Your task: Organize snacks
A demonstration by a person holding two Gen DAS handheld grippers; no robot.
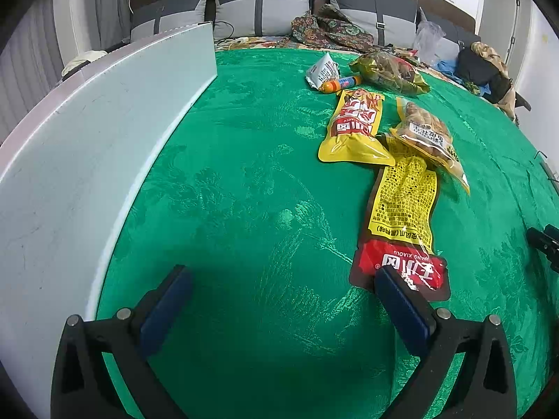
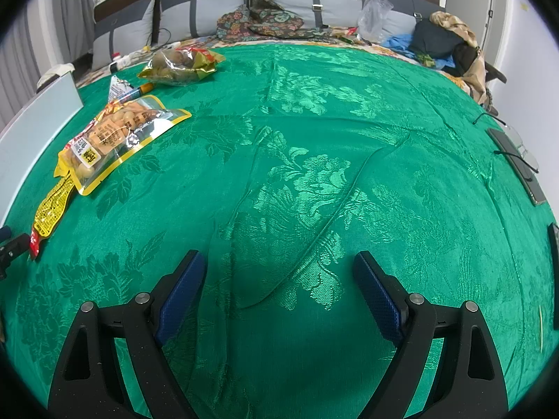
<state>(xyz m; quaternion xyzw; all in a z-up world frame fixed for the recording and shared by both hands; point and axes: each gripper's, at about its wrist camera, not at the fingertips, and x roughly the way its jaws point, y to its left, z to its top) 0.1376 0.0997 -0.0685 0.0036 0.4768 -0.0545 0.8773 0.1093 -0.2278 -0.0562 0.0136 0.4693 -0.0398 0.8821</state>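
Several snack packs lie on a green cloth (image 1: 244, 181). Nearest my left gripper (image 1: 283, 276) is a long yellow-and-red pouch (image 1: 401, 209), its red end touching the right fingertip (image 1: 387, 279). Beyond lie a yellow-red pouch (image 1: 353, 125), a clear bag of peanuts (image 1: 429, 136), an orange sausage stick (image 1: 340, 83), a white packet (image 1: 323, 70) and a gold-green bag (image 1: 387, 70). The left gripper is open and holds nothing. My right gripper (image 2: 279, 262) is open over bare cloth, with the peanut bag (image 2: 115, 136) and gold-green bag (image 2: 178, 64) far to its left.
A white box wall (image 1: 87, 146) stands along the left of the cloth. Grey cushions (image 1: 262, 7) and patterned fabric (image 1: 328, 28) sit behind. A dark flat device and glasses (image 2: 517, 160) lie at the right edge. Clothes are piled at back right (image 2: 443, 42).
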